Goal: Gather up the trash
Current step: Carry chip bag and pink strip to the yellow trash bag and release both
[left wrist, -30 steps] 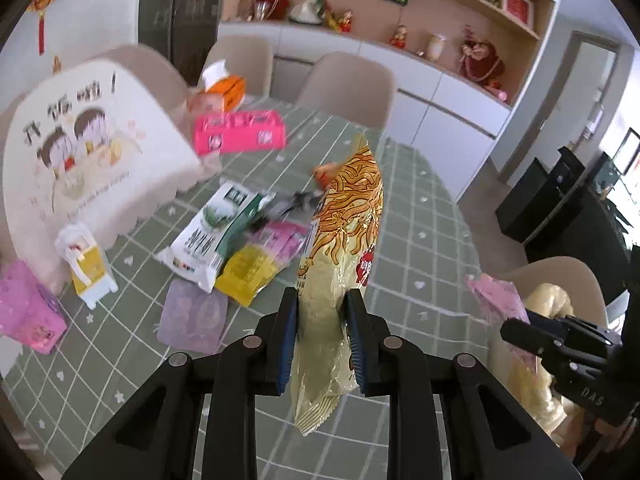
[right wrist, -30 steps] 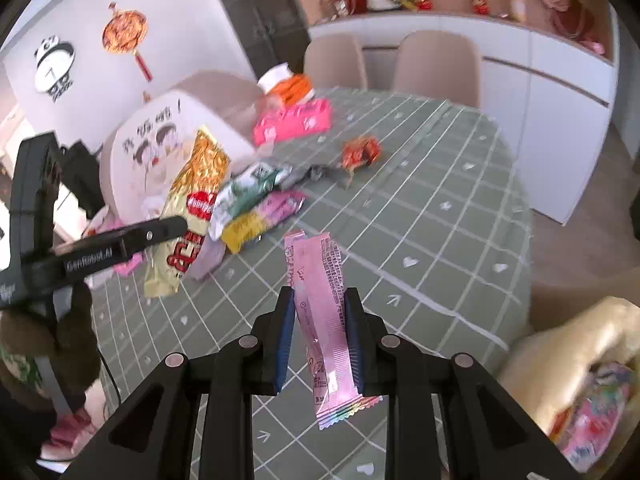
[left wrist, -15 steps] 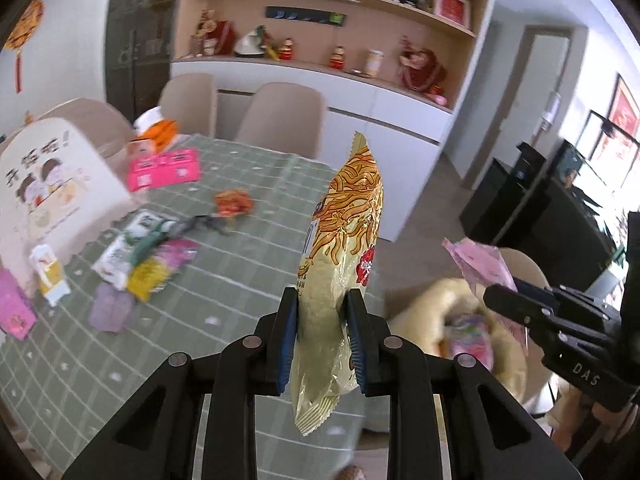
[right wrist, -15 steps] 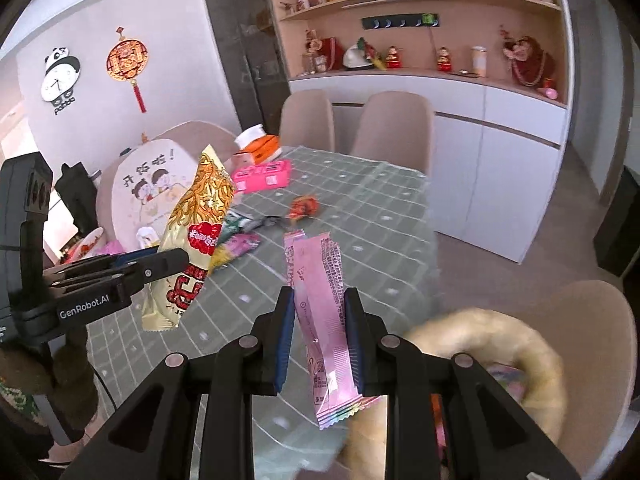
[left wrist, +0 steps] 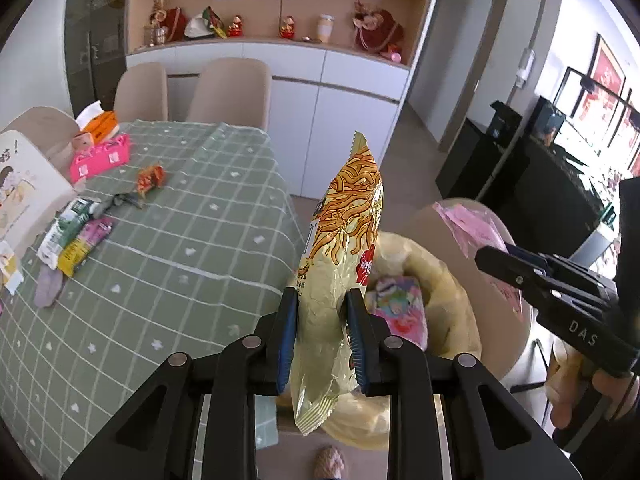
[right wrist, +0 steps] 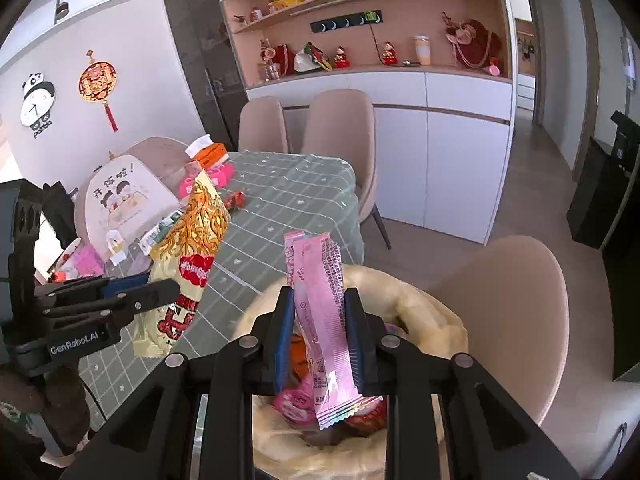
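Note:
My left gripper (left wrist: pixel 322 304) is shut on a yellow noodle wrapper (left wrist: pixel 344 240), held upright past the table's edge, over the rim of a pale yellow trash bag (left wrist: pixel 448 280). My right gripper (right wrist: pixel 319 308) is shut on a pink sachet wrapper (right wrist: pixel 320 280), hanging over the same trash bag (right wrist: pixel 432 320), which holds colourful wrappers (right wrist: pixel 296 400). In the left wrist view the right gripper (left wrist: pixel 492 256) shows at the right with the pink wrapper (left wrist: pixel 472 228). The right wrist view shows the left gripper (right wrist: pixel 160 286) holding the noodle wrapper (right wrist: pixel 192 240).
Several wrappers (left wrist: pixel 76 236) lie on the green checked tablecloth (left wrist: pixel 180 240), with a red wrapper (left wrist: pixel 150 176), a pink pack (left wrist: pixel 100 158) and an orange tissue box (left wrist: pixel 102 124). The bag sits on a beige chair (right wrist: pixel 516 300). More chairs (left wrist: pixel 228 92) and white cabinets stand behind.
Both grippers have swung right, away from the table, each with its wrapper still held. The trash bag on the chair has come into view beneath them.

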### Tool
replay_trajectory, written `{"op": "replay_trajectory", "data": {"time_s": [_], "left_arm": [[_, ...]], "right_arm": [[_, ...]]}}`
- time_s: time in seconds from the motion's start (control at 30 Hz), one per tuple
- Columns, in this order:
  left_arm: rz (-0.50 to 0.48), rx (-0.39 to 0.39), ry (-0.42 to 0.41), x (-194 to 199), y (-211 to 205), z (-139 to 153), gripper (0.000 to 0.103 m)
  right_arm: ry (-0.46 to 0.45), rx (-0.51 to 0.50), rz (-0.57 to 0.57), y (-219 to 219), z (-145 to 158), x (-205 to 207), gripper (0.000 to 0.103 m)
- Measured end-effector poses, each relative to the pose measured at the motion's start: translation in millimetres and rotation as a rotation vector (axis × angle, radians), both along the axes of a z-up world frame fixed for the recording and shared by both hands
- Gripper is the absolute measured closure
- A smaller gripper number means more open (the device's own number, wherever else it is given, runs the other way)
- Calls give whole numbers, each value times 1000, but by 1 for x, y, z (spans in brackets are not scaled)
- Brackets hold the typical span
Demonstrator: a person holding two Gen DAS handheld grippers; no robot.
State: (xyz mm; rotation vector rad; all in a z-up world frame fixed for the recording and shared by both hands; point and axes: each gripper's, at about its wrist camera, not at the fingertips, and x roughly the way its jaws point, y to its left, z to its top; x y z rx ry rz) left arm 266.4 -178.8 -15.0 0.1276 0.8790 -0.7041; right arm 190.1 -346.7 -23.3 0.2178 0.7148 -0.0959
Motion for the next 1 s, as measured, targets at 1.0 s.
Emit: {"op": "replay_trajectory", "data": {"time_s": [1.0], "left_arm": [[-101, -65, 264, 20, -24, -64, 46]], "right_arm": [[81, 24, -35, -22, -47, -1, 80]]}}
